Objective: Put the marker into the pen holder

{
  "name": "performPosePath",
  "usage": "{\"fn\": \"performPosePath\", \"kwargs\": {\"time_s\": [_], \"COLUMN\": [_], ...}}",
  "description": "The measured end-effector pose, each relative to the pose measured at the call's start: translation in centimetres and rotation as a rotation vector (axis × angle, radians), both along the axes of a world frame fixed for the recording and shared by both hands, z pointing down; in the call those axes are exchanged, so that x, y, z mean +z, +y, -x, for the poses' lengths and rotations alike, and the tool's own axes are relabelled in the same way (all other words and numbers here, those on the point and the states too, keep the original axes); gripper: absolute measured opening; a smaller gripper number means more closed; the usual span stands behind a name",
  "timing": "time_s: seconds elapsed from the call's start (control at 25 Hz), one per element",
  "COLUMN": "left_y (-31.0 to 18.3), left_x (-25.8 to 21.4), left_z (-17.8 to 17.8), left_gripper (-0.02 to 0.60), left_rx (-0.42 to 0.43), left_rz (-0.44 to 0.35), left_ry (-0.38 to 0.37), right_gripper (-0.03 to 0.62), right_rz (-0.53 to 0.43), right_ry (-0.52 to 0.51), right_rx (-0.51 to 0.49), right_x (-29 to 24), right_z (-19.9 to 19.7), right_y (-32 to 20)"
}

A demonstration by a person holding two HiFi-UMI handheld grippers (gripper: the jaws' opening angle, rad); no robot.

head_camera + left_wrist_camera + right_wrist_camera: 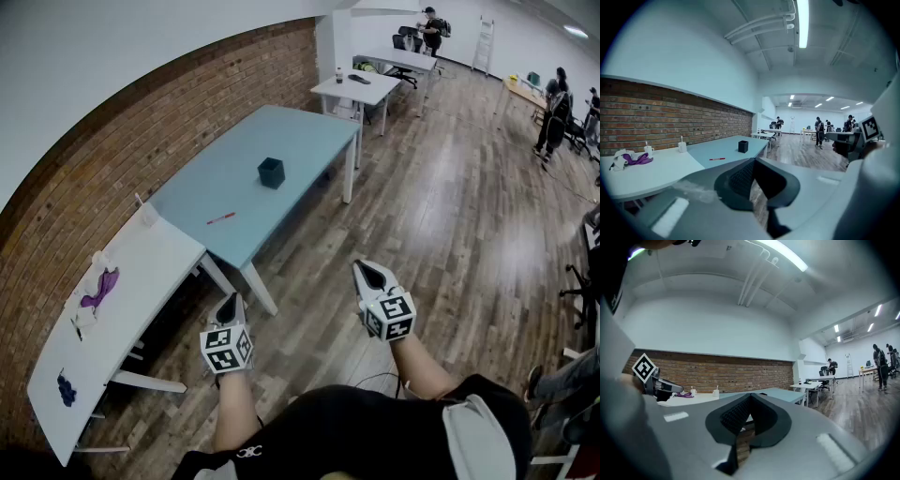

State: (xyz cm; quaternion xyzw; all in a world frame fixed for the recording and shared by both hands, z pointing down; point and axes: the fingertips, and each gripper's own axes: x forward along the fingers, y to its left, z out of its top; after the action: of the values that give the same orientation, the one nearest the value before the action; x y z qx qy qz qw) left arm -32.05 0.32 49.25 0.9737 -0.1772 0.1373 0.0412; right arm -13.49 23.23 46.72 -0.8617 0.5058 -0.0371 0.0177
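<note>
A red marker (221,217) lies on the light blue table (300,127), a little nearer to me than the dark square pen holder (271,172). Both grippers hang well short of the table, over the wooden floor. My left gripper (228,306) is shut and holds nothing. My right gripper (368,275) is also shut and holds nothing. In the left gripper view, the marker (717,159) and pen holder (743,146) show far ahead, beyond the closed jaws of the left gripper (752,162). In the right gripper view, the closed jaws of the right gripper (750,397) point towards the tables.
A white table (141,272) stands left of the blue one, against the brick wall (112,159), and bears a purple cloth (99,288) and small cups. More white tables (356,87) and several people stand farther back on the wooden floor.
</note>
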Motion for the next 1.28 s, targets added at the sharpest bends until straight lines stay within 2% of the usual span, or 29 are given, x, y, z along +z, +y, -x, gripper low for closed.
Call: {"fn": "performPosePath", "kwargs": {"time_s": [0.36, 0.88, 1.28], "left_y": [1.0, -1.1, -5.7], "left_x": [-0.5, 0.7, 1.3], "left_z": [1.0, 3.6, 6.7], "left_gripper": [0.005, 0.005, 0.005], "left_rx": [-0.017, -0.039, -0.034], "left_rz": [-0.013, 0.011, 0.024], "left_ry": [0.011, 0.008, 0.016], "right_gripper": [0.005, 0.005, 0.005], "right_rz": [-0.071, -0.012, 0.007], "right_ry": [-0.040, -0.043, -0.027], "right_rx": [-0.037, -0.074, -0.080], "right_x": [-0.7, 0.1, 0.3], "right_z": [1.2, 3.4, 7.0], "right_y": [0.7, -2.8, -7.7]}}
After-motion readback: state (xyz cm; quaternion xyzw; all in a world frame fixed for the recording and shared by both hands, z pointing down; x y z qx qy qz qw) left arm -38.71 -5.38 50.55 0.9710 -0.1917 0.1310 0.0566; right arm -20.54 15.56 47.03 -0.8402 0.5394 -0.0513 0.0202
